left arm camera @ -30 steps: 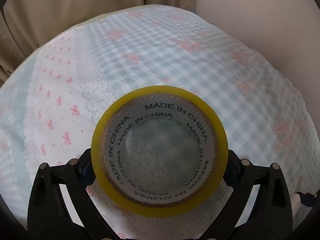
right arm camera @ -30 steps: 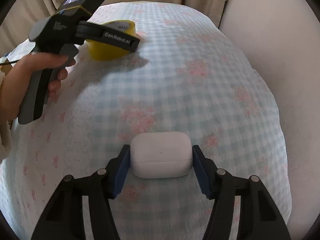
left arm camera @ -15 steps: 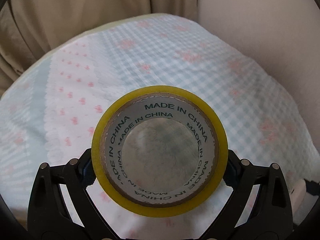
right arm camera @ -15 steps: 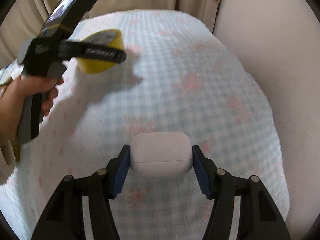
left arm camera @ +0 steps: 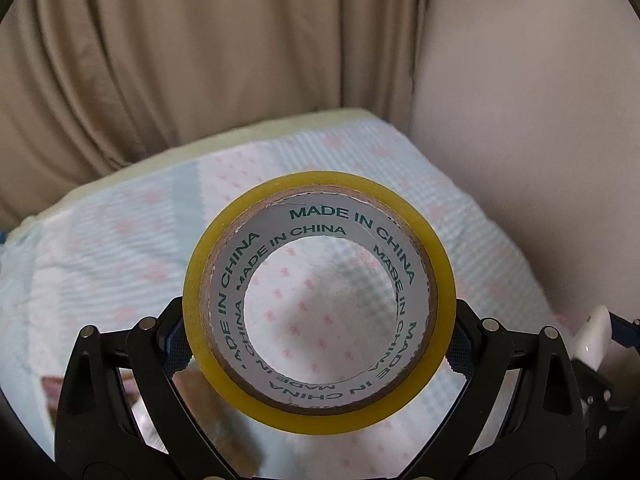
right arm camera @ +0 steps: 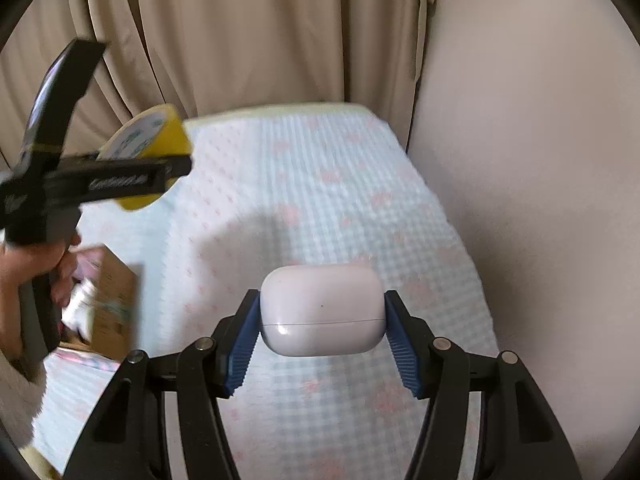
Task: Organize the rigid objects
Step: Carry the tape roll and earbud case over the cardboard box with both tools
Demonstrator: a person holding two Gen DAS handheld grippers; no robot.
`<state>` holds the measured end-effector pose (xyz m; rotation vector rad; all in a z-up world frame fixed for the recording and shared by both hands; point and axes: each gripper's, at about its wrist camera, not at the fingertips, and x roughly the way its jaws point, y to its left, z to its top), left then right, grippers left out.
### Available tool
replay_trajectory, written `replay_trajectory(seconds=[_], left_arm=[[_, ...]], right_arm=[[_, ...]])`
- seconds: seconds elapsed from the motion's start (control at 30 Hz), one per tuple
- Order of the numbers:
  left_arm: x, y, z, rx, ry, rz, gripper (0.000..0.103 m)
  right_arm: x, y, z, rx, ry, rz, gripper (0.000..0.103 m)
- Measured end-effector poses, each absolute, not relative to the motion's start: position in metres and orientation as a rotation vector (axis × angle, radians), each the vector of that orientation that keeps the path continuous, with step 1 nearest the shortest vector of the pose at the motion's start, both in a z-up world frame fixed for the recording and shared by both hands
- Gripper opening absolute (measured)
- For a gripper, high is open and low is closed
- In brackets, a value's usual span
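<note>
While both claws hang above the bed (right arm camera: 320, 208), each has a load. Left claw (left arm camera: 318, 332): jaws spread wide around the tape roll (left arm camera: 320, 412), blue pads pressing its yellow rim on both sides, the hole facing the camera. Right claw (right arm camera: 322, 320): jaws partly closed, ribbed pads clamped on the short ends of the white case (right arm camera: 322, 308), lid seam level. From the right view, the left claw and its tape sit up and to the left, with a hand (right arm camera: 36, 264) on the grip; below that is a cardboard box (right arm camera: 112, 308), blurred, contents unclear. It is probably the drop spot, but I can't confirm.

Risks, judged from here:
- Tape is pinched across its width at only two points on a curved, slick rim. A quick swing or wrist roll could make it pivot or pop out forward.
- Case is smooth, rounded and glossy, and the pads touch only its ends. Any easing of the squeeze, and it slides down onto the bed. Squeezing harder might push it out.
- Both claws are near each other over the same area. If both go to the box together, they may knock.
- Frames are motion-blurred, so box edges are hard to place; a release could miss the box.
</note>
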<state>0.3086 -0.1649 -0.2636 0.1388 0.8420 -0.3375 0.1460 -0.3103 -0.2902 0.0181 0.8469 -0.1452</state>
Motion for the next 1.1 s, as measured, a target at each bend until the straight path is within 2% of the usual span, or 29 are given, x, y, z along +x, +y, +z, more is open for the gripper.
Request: replay_trajectory(seconds=[0.23,0.43,0.73,1.1], left_arm=[[0.243,-0.095,-0.180,0.088,0.791,-0.246,0.096],[0.196,-0.020,-0.152,0.031,0.804,-0.165,0.096],[0.151,0.100,-0.162,0.012,0.857,-0.086,0.096],[0.165,0.212,-0.212,0.057,0.952,-0.148,0.096]], right_arm=[[0.118,-0.270,-0.212,0.012,0.800,-0.074,0.056],[0.106,-0.220,-0.175,-0.029,0.772,0.023,0.056],[0.105,-0.116,-0.161,-0.031,0.804,0.135,0.056],[0.142,-0.005,-0.204,0.066,0.912,0.109,0.056]])
